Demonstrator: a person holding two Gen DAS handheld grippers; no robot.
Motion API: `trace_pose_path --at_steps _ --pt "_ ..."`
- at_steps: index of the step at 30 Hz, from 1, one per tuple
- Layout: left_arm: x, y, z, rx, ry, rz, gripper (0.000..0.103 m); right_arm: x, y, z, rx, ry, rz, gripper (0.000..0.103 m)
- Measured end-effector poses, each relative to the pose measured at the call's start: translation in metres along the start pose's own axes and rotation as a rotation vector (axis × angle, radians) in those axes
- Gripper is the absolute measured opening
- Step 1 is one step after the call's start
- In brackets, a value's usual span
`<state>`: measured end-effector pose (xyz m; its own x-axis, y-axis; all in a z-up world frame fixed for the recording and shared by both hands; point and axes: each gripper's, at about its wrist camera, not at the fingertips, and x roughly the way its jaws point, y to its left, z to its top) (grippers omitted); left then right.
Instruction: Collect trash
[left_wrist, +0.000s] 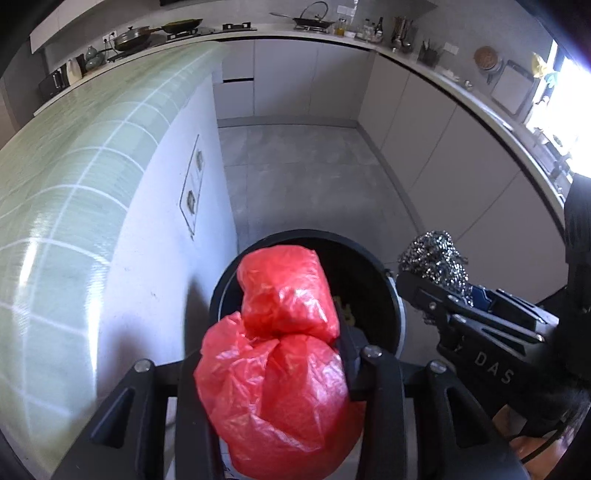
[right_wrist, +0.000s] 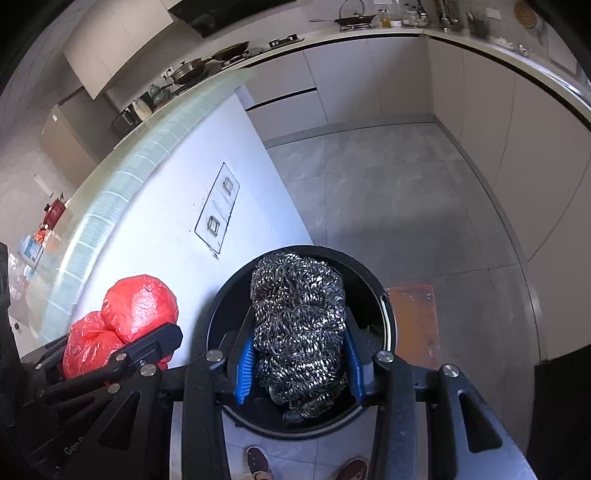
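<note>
— Hanging over a round black trash bin (right_wrist: 388, 314) on the grey tiled kitchen floor (right_wrist: 388, 192), what is being carried?

— A crumpled red plastic bag (left_wrist: 280, 354) is clamped in the left gripper (left_wrist: 295, 332); a steel-wool scourer (right_wrist: 299, 325) is pinched in the right gripper (right_wrist: 299, 354). Both sets of jaws are seen closed on their loads, with the scourer pressed between the blue pads (right_wrist: 244, 369).

— Can any writing be read?

— The letters "DAS" are seen in white on the side of the right gripper (left_wrist: 436, 295) in the left wrist view. On the left gripper (right_wrist: 122, 354), at the lower left of the right wrist view, "Gen" can be made out; the rest is cut off.

— How are the two items lying?

— The scourer's long axis runs along the jaws, its far end pointed forward and down over the bin's open mouth (left_wrist: 369, 280). The bag, bunched into two lobes, is likewise stretched along the left jaws, its front lobe held above the bin's left rim.

— And the surroundings?

— The bin is stood beside the white side panel (right_wrist: 192, 206) of an island with a green tiled worktop (left_wrist: 66, 192). Pans are seen on the far counter (left_wrist: 280, 31), and two shoe tips (right_wrist: 258, 463) at the bottom edge of the right wrist view.
</note>
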<state>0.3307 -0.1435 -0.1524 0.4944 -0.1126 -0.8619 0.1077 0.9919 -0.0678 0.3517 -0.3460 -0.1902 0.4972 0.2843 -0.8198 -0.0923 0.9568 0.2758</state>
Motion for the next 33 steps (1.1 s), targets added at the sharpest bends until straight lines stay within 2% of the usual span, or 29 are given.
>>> trace_pose_path --at_steps 3,4,5,10,12,15,20,24,28,33 --pt "0.009 -0.002 0.003 0.016 -0.003 0.046 0.046 0.018 -0.001 0.003 -0.017 0.029 -0.001 0.046" --pt "0.012 -0.002 0.003 0.02 -0.003 0.071 0.053 0.024 -0.002 0.004 -0.026 0.037 -0.004 0.05" --pt "0.015 -0.003 0.006 0.024 -0.002 0.103 0.068 0.029 -0.002 0.005 -0.033 0.041 -0.019 0.059" --pt "0.031 -0.001 0.014 0.027 0.003 0.194 0.082 0.039 -0.011 0.013 -0.012 0.02 -0.068 0.062" --pt "0.027 0.001 0.016 0.019 -0.02 0.198 0.082 0.025 -0.015 0.017 -0.001 -0.039 -0.08 0.062" --pt "0.013 -0.004 0.013 0.005 -0.047 0.162 0.082 0.0 -0.017 0.017 -0.006 -0.106 -0.124 0.062" --pt "-0.027 -0.016 0.006 0.003 -0.073 0.112 0.082 -0.038 -0.009 0.017 -0.002 -0.118 -0.168 0.063" --pt "-0.06 -0.012 0.001 -0.024 -0.069 0.048 0.082 -0.069 -0.004 0.007 0.02 -0.093 -0.191 0.065" --pt "-0.108 -0.006 -0.016 -0.011 -0.09 0.014 0.082 -0.103 0.009 -0.023 0.055 -0.077 -0.213 0.066" --pt "-0.185 0.024 -0.06 0.009 -0.166 -0.021 0.082 -0.158 0.063 -0.081 0.074 -0.087 -0.215 0.067"
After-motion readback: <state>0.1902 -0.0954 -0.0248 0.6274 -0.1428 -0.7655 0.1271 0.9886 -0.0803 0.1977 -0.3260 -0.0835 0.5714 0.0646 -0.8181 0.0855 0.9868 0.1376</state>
